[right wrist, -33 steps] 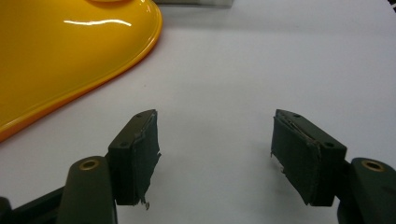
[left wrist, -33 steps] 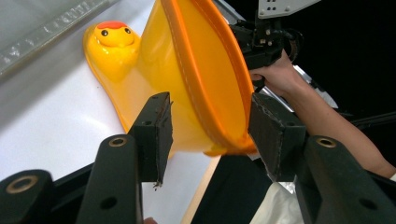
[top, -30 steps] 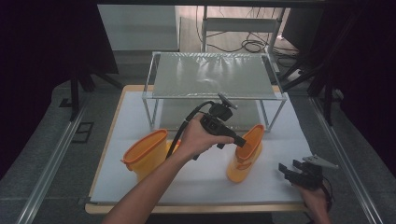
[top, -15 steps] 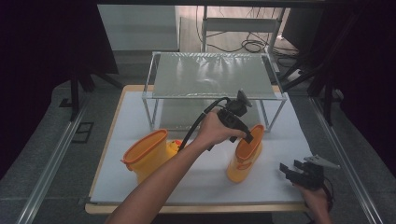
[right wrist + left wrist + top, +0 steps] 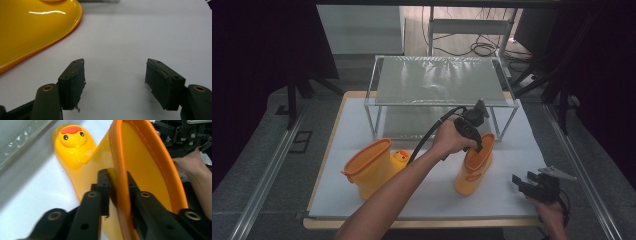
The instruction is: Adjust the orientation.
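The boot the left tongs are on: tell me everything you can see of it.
The right-hand boot is a glossy yellow rubber-looking rain boot with an orange trim band around its opening and a duck face with an orange crest on the toe. It stands upright on the white table cover, in front of the metal shelf, apart from the other boot. The left tongs are shut on its top rim, one jaw inside and one outside.
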`<state>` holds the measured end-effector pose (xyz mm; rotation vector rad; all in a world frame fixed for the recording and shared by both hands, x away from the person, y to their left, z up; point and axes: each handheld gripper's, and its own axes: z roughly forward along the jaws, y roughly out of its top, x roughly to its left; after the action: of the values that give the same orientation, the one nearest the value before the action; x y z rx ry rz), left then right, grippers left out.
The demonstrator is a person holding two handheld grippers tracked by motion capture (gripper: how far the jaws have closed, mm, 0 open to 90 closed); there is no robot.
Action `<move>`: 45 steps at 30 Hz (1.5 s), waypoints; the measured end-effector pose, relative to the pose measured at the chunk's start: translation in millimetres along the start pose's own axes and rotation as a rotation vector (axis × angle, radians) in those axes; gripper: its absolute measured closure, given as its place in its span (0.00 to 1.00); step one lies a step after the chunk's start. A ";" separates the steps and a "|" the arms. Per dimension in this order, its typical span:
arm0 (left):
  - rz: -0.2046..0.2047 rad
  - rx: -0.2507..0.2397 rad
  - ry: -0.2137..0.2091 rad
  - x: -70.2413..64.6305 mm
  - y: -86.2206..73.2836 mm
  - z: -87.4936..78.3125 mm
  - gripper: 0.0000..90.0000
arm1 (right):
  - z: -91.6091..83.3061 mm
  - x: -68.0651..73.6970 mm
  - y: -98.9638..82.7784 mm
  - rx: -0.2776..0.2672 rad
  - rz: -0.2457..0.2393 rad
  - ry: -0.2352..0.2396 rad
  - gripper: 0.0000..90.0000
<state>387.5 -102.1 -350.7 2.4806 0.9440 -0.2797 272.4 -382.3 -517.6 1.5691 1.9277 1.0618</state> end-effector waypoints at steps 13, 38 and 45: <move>-0.006 -0.060 -0.064 -1.4 -2.5 -23.9 0.96 | -0.9 -1.3 0.4 -0.014 0.011 -0.006 0.35; 0.057 -0.079 0.004 15.4 -109.7 -100.8 0.96 | 1.9 6.2 0.4 -0.003 -0.010 0.002 0.35; 0.062 -0.066 0.025 29.9 -137.4 -107.6 0.96 | 2.6 6.8 0.2 0.002 -0.011 0.002 0.35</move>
<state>320.3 57.9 -316.0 2.4525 0.8710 -0.1943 272.6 -375.0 -518.1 1.5576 1.9371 1.0580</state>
